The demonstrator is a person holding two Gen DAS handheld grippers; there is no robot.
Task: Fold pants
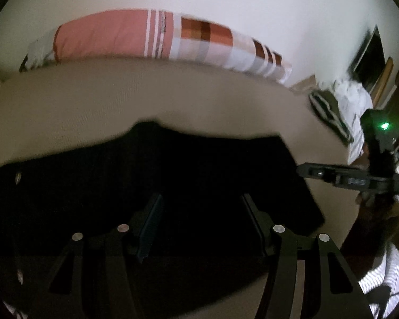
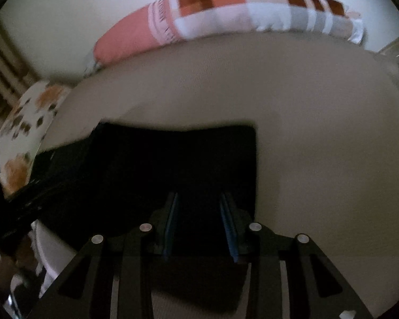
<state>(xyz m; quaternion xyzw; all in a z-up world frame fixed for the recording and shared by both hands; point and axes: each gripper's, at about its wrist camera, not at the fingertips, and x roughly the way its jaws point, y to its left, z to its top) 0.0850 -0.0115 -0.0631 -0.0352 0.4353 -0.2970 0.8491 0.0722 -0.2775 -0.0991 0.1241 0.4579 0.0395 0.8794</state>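
Done: black cloth pants (image 1: pixel 159 186) lie flat on tan bed (image 1: pixel 146 101).
Left: folds, I think.
Left hand-held gripper (image 1: pixel 202 223): fingers apart.
Right hand-held gripper (image 2: pixel 200 223): fingers apart.

We see matt black cloth pants (image 1: pixel 157 175) on a bed (image 1: pixel 173 101) covered in finely woven beige fabric.

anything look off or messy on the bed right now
Nothing stands out. The black pants lie flat on the beige bed, both grippers open above them. The long pillow sits along the wall.
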